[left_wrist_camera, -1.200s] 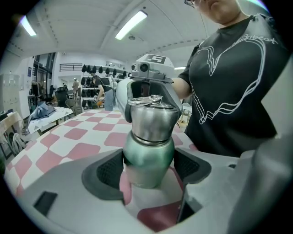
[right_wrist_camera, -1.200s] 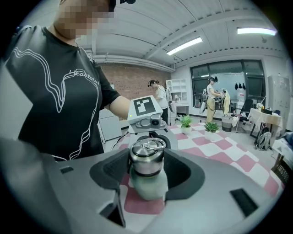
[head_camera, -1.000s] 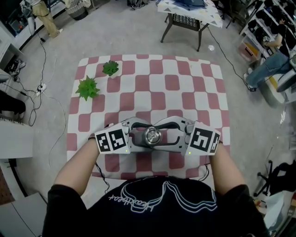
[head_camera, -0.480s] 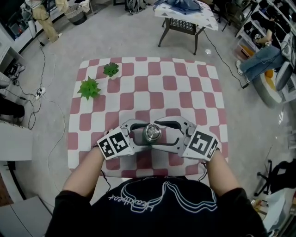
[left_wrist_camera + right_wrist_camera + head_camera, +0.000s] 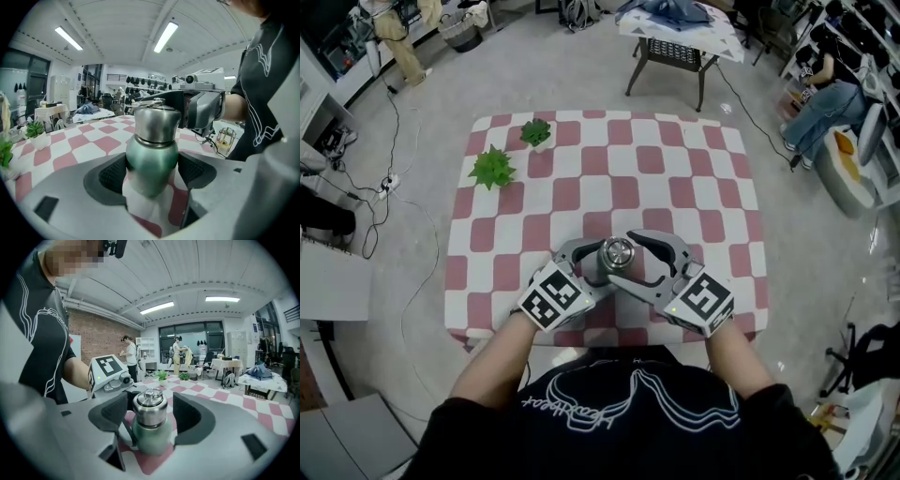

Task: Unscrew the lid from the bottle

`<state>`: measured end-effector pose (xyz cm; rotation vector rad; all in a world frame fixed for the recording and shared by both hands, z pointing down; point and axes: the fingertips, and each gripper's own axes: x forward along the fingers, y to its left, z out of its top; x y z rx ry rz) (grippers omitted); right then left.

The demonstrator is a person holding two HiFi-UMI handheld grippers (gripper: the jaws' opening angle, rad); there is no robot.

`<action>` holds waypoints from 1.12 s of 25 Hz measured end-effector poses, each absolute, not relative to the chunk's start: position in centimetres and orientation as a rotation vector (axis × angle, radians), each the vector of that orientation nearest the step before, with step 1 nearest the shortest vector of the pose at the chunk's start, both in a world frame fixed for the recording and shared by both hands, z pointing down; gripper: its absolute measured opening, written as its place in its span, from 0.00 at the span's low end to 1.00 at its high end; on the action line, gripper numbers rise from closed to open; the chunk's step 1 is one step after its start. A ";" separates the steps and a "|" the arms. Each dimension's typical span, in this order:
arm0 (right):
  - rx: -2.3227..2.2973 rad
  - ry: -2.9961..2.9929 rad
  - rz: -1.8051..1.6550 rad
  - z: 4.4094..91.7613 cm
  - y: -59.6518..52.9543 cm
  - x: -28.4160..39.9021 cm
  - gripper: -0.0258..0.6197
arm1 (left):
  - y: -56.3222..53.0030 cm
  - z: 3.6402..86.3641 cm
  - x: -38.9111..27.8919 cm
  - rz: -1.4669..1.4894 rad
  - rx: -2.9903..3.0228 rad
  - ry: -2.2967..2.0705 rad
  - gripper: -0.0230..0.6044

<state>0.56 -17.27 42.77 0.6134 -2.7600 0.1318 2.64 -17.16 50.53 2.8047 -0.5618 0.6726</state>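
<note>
Steel lid (image 5: 149, 407) stands between right hand-held gripper's (image 5: 151, 416) just-opened jaws; left one (image 5: 152, 171) clamps bottle (image 5: 151, 153).

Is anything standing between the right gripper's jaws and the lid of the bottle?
Nothing visible does. The jaws of the right gripper have just been opening and stand apart around the lid, with a bare gap on each side. The left gripper clamps the bottle lower down.

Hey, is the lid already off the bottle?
No, the silver lid sits on top of the green bottle, closing its neck.
</note>
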 end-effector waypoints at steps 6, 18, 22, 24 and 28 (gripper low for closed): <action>0.728 -2.737 0.154 43.5 -17.3 0.7 0.49 | -17.1 50.6 2.6 0.654 2.749 -0.699 0.59; 0.799 -2.740 0.176 43.7 -17.2 0.5 0.43 | -16.9 50.3 2.7 0.635 2.713 -0.782 0.59; 0.782 -2.745 0.177 43.7 -17.3 0.5 0.43 | -16.9 50.4 2.7 0.629 2.719 -0.768 0.59; 0.765 -2.747 0.179 43.7 -17.3 0.5 0.43 | -17.0 50.3 2.7 0.626 2.727 -0.754 0.59; 0.714 -2.752 0.194 43.8 -17.3 0.3 0.43 | -16.9 50.3 2.6 0.628 2.753 -0.700 0.59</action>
